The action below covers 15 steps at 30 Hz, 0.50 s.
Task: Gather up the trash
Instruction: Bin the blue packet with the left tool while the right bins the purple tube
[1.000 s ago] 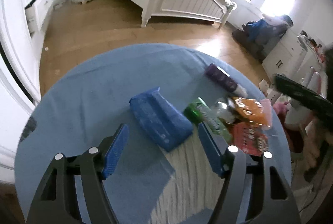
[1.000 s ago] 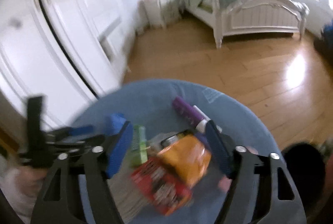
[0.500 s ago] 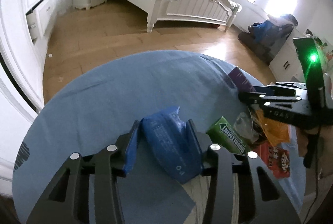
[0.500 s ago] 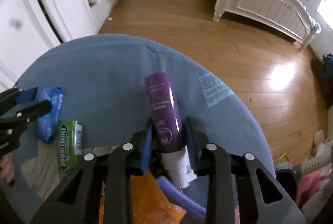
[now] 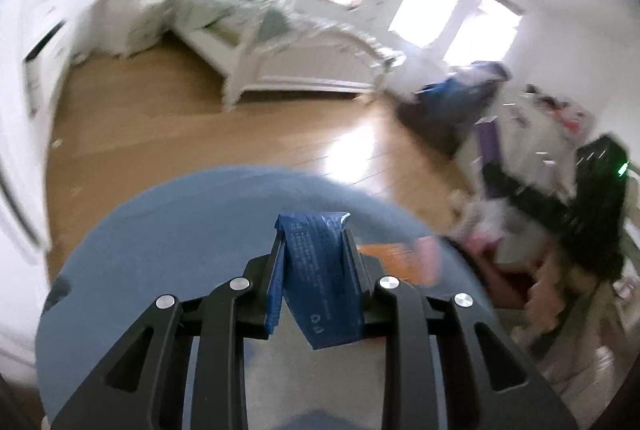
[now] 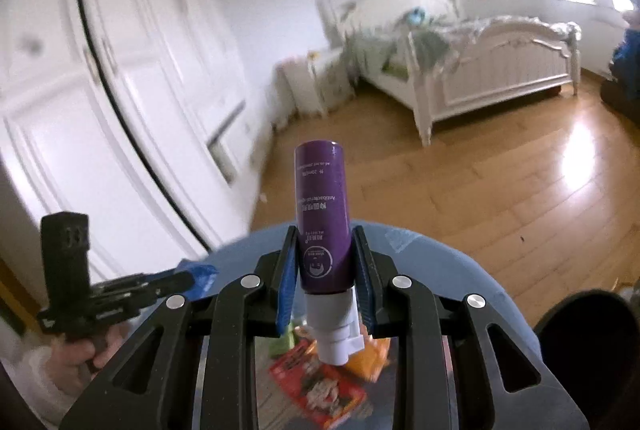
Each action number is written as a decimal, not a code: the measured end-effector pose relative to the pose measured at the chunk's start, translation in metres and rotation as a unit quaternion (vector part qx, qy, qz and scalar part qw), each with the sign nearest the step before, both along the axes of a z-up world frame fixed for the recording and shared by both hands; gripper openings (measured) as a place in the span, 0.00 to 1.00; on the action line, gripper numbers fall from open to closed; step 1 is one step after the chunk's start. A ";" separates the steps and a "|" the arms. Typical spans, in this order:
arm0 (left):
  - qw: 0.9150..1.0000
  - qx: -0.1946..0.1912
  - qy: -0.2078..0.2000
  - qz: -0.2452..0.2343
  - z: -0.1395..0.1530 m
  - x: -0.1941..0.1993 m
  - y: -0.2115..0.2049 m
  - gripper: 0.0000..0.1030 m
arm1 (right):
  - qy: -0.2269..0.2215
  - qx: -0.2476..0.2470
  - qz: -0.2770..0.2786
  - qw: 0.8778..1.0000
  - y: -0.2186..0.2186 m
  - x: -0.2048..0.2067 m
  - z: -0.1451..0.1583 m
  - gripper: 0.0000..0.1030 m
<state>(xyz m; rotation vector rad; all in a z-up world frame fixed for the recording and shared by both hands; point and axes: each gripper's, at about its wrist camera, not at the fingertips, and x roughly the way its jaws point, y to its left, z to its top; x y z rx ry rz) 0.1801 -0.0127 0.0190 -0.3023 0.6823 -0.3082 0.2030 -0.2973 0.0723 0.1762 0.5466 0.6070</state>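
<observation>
My left gripper [image 5: 314, 250] is shut on a blue packet [image 5: 320, 278] and holds it lifted above the round blue table [image 5: 160, 270]. My right gripper [image 6: 324, 250] is shut on a purple spray bottle [image 6: 320, 206], white cap toward the camera, held up over the table [image 6: 460, 278]. In the right wrist view the left gripper [image 6: 176, 280] shows at the left with the blue packet [image 6: 200, 274]. In the left wrist view the right gripper [image 5: 496, 174] shows blurred at the right with the purple bottle [image 5: 490, 150]. A red packet [image 6: 320, 386], an orange packet [image 6: 372, 354] and a green pack [image 6: 284, 340] lie on the table below.
A white bed [image 6: 500, 70] and a nightstand [image 6: 308, 82] stand across the wooden floor [image 6: 480, 190]. White wardrobe doors [image 6: 120, 110] are to the left. A dark round bin [image 6: 584, 334] is at the table's right. Clutter [image 5: 560, 270] lies beside the table.
Both grippers have lifted their objects off the table: the left raised the blue packet, the right raised the purple bottle. Both views now look more across the room.
</observation>
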 end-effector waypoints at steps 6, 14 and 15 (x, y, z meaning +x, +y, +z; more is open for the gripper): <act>0.994 -0.023 -0.039 -0.103 0.043 0.006 -0.102 0.26 | -0.034 0.050 -0.103 0.993 -0.103 -0.049 0.013 0.26; 0.976 -0.038 -0.015 -0.216 0.013 0.037 -0.250 0.26 | 0.006 0.056 -0.239 0.969 -0.232 -0.056 -0.034 0.26; 0.974 -0.033 -0.006 -0.225 0.005 0.043 -0.268 0.26 | 0.017 0.057 -0.250 0.966 -0.242 -0.052 -0.045 0.26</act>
